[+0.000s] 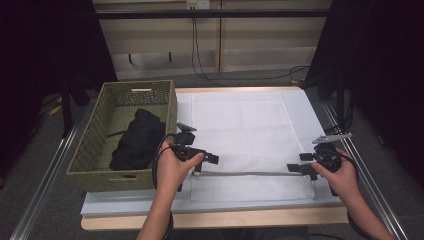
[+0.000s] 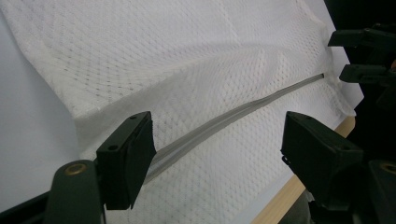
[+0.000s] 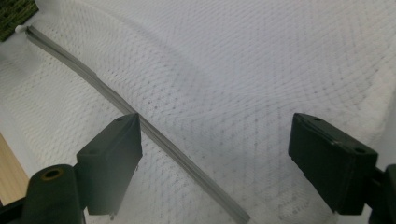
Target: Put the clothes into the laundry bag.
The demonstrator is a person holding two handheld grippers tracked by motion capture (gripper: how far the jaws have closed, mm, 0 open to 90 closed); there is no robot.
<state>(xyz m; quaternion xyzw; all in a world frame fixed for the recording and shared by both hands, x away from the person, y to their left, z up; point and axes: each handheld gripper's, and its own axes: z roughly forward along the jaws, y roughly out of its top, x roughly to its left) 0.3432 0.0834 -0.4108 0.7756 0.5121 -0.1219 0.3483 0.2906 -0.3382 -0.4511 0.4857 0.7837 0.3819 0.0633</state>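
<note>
White mesh laundry bag (image 1: 245, 145) with a grey zipper strip (image 1: 245, 174) lies flat on the pale table (image 1: 310, 115), just right of the olive woven rectangular basket (image 1: 95, 145) holding a black bundle of cloth (image 1: 137, 140). The zipper's long axis runs straight across the near edge of the bag, from the basket side to the far side. The left gripper (image 1: 212, 159) sits at the zipper end beside the basket, hand wrapped over its body, forearm rising from below. The right gripper (image 1: 295, 169) sits at the zipper end away from the basket, facing the left one. In both gripper views the jaws stand wide apart, holding nothing, with the zipper (image 2: 224, 122) (image 3: 140, 123) running beneath them.
</note>
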